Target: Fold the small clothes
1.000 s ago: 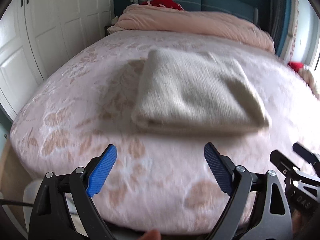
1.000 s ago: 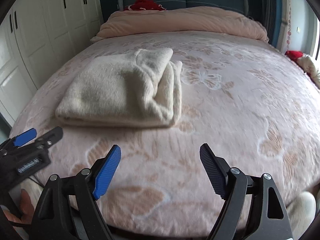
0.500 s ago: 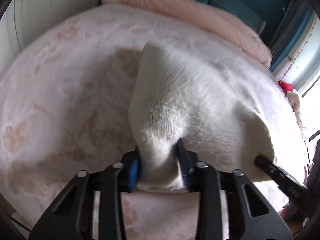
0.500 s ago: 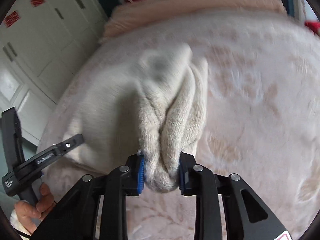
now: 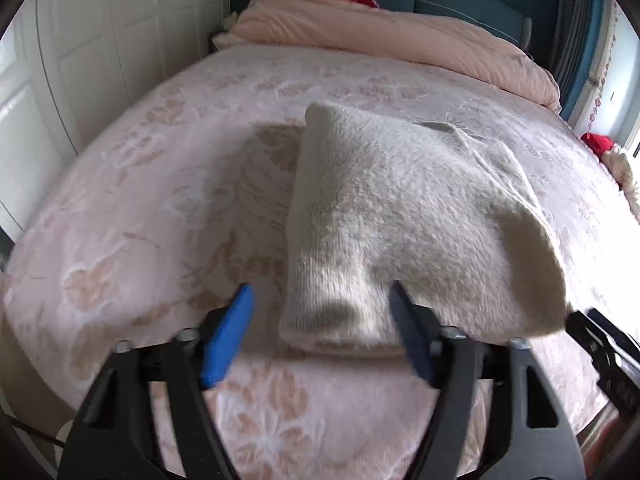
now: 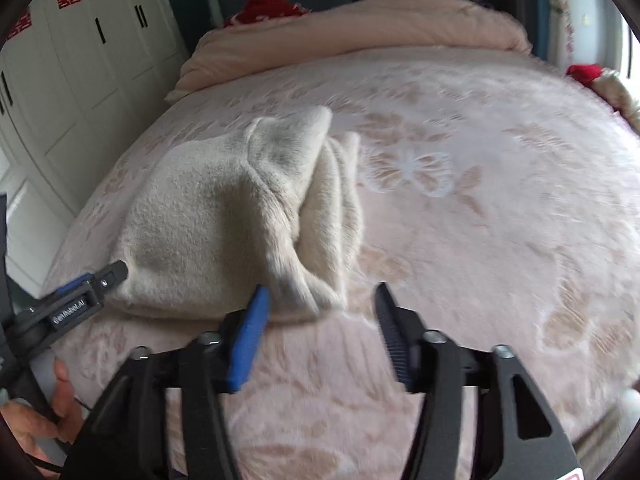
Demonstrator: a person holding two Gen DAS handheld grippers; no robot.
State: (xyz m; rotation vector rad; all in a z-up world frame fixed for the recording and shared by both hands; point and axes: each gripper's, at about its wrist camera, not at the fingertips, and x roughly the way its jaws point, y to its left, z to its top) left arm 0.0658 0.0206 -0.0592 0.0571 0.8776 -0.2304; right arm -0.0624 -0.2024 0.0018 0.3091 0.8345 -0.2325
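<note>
Sweater (image 5: 404, 216) beside "GenRobot.AI"-marked left tool (image 6: 86, 300)

Both claws let go of the sweater after a brief pinch

A second ago the cream sweater (image 5: 404, 216) lay flat and neatly folded, both claws wide and short of it. Half a second ago each had clamped one near corner. Now the left claw (image 5: 320, 332) and right claw (image 6: 320, 328) are opening again, pads off the knit, its near edge between the left claw's jaws. The sweater sits rumpled, near corners humped and its right-side layers splayed, closer to the bed's (image 6: 500, 208) near edge.
</note>
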